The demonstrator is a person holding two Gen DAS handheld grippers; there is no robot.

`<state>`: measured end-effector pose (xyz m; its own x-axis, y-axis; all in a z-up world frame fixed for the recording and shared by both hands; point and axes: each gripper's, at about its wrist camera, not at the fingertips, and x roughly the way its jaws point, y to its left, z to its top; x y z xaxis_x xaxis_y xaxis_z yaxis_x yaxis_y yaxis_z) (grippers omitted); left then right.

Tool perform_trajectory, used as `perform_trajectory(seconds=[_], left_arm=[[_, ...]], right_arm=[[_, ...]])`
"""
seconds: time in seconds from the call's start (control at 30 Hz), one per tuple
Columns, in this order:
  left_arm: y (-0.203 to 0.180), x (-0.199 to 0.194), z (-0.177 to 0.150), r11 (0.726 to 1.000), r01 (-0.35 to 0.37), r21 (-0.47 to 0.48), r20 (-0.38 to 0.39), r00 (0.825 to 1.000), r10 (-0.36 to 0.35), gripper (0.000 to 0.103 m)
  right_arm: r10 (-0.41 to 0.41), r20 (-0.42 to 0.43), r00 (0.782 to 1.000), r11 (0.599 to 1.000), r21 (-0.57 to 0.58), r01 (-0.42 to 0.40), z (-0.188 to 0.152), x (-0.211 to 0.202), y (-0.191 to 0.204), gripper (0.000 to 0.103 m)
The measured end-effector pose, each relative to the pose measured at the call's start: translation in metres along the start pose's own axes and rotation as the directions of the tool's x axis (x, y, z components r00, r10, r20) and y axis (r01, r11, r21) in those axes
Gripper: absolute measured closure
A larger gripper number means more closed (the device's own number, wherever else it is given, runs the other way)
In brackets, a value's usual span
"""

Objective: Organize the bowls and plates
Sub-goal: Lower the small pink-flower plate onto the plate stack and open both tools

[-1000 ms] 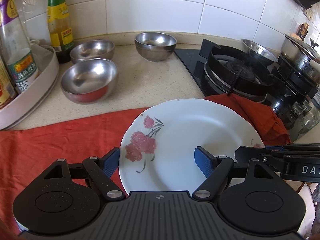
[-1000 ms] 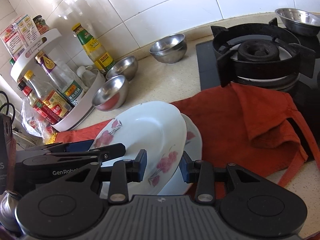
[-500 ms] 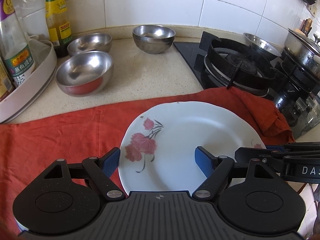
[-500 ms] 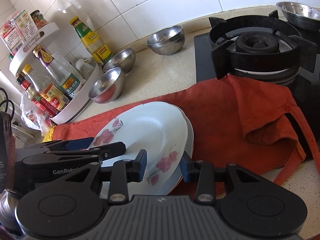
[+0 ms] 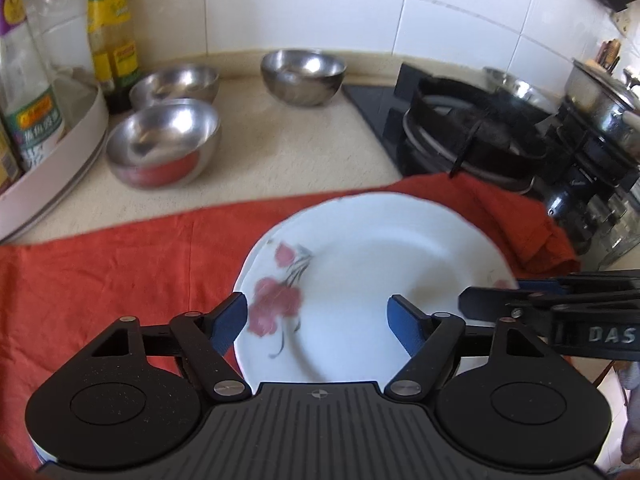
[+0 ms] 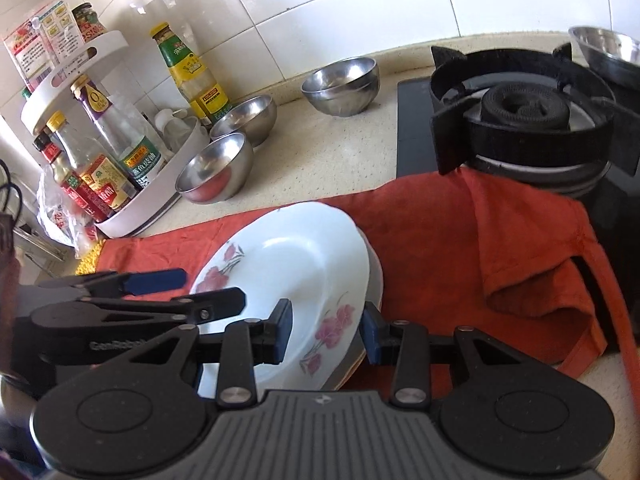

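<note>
I see a white floral plate (image 6: 288,276) lying on another plate (image 6: 374,276) of the same kind, only its rim showing at the right, both on a red cloth (image 5: 120,268) spread over the bench (image 5: 288,152). My right gripper (image 6: 325,332) has its jaws fairly narrow, one each side of the top plate's near rim; I cannot tell whether the pads press it. My left gripper (image 5: 318,320) hangs over the plate's near left side with its jaws wide apart, gripping nothing. The top plate looks slightly off-centre on the lower one, so I judge a release here could let it slide or clatter, perhaps chipping a rim. Pulling the right gripper away crooked could drag the plate, and the loose cloth might bunch and shift the stack. Three steel bowls, the nearest (image 5: 164,144), one behind it (image 5: 176,84) and one further right (image 5: 304,70), wait apart by the wall; a careless sweep toward them could knock the sauce bottles (image 6: 120,152) in the white rack (image 6: 156,196).
</note>
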<state>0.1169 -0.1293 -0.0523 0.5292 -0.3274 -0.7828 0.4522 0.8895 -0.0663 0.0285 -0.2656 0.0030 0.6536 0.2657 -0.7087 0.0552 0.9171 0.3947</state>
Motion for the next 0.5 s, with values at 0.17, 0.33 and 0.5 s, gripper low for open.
perform_trajectory(seconds=[0.17,0.33,0.5], left_arm=[[0.007,-0.002,0.001,1.0,-0.022,-0.017,0.003,1.0,0.022,0.017],[0.016,-0.002,0.004,0.998,-0.051,-0.03,0.004,0.999,0.051,0.017],[0.031,-0.005,0.01,0.995,-0.09,-0.046,0.018,0.996,0.091,0.015]], right_arm=[[-0.031,0.053,0.998,0.999,-0.022,0.033,0.004,-0.006,-0.005,0.063],[-0.02,0.051,0.998,0.996,-0.081,0.024,0.009,-0.001,0.003,0.063],[0.005,0.067,0.998,0.995,-0.099,0.002,0.025,0.005,0.012,0.063]])
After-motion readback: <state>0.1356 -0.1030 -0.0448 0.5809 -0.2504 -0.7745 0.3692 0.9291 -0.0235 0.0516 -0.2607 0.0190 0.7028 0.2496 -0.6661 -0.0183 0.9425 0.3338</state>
